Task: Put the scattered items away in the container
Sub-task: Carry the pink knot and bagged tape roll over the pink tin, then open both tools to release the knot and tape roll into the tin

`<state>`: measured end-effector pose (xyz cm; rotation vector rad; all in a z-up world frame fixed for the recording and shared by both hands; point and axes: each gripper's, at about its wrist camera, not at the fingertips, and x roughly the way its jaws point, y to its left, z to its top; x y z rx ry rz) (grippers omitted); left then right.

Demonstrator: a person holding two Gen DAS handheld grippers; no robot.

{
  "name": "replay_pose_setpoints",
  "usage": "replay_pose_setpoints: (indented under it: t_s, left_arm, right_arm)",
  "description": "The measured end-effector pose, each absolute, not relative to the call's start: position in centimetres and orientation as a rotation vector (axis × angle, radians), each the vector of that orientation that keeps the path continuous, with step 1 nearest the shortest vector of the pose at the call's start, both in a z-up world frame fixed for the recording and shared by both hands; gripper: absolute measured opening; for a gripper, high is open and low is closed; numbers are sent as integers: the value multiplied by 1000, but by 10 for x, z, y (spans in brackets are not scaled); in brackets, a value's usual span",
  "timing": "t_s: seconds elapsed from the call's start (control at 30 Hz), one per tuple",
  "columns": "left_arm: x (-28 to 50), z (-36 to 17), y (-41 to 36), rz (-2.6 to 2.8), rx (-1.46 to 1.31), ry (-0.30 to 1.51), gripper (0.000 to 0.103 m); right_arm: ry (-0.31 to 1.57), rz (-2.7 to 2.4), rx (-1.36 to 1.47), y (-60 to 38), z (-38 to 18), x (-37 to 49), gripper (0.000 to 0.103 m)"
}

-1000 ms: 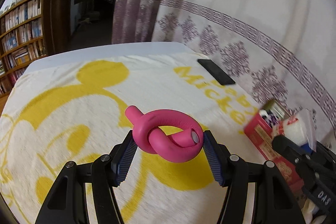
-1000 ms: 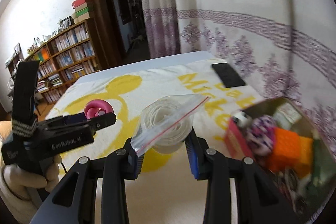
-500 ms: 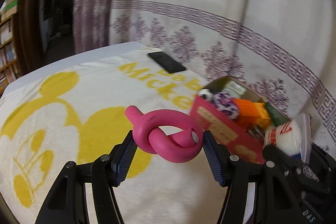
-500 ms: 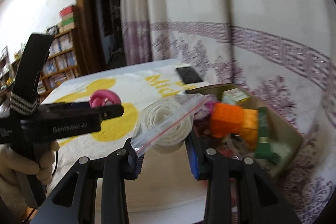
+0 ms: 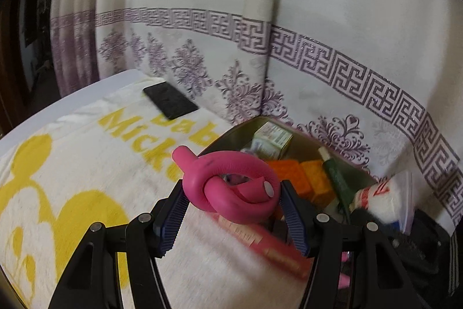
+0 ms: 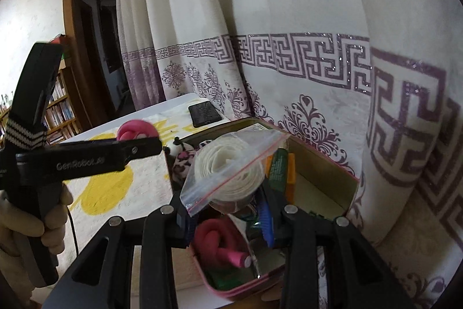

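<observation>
Gripping pink knotted tube [image 5: 231,190] between left jaws | over box [image 5: 306,144]

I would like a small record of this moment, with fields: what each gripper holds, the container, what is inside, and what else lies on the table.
left gripper: shut on pink knotted foam tube
right gripper: shut on zip bag with white coil
container: open box with pink rim, at the curtain side of the table
inside: orange blocks, green tube, small carton, another pink tube
on towel: black phone
</observation>
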<state>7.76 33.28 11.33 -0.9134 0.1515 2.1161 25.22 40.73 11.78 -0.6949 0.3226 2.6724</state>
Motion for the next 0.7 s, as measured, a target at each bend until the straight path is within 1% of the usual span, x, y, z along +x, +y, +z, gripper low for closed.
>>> replay_pose_setpoints:
  t_s: [0.2, 0.43, 0.5, 0.53, 0.57, 0.63, 0.7]
  left_arm:
    - [63, 122, 371, 2093, -883, 184, 65]
    - [54, 117, 404, 2045, -889, 224, 65]
    - [50, 113, 409, 2025, -916, 215, 71]
    - [48, 112, 409, 2024, -928, 207, 77]
    - [46, 109, 407, 2028, -939, 196, 78]
    - [41, 105, 404, 2032, -968, 179, 78]
    - [38, 103, 398, 2036, -994, 162, 78]
  right_arm:
    - [324, 2689, -706, 412, 115, 244, 39]
    - [347, 2687, -738, 416, 109, 235, 39]
    - [346, 2691, -749, 416, 107, 233, 40]
    - [346, 2697, -763, 415, 106, 231, 40]
    - [344, 2701, -771, 414, 104, 230, 41]
    - [329, 2702, -792, 412, 102, 228, 47]
    - [321, 2695, -803, 410, 99, 229, 64]
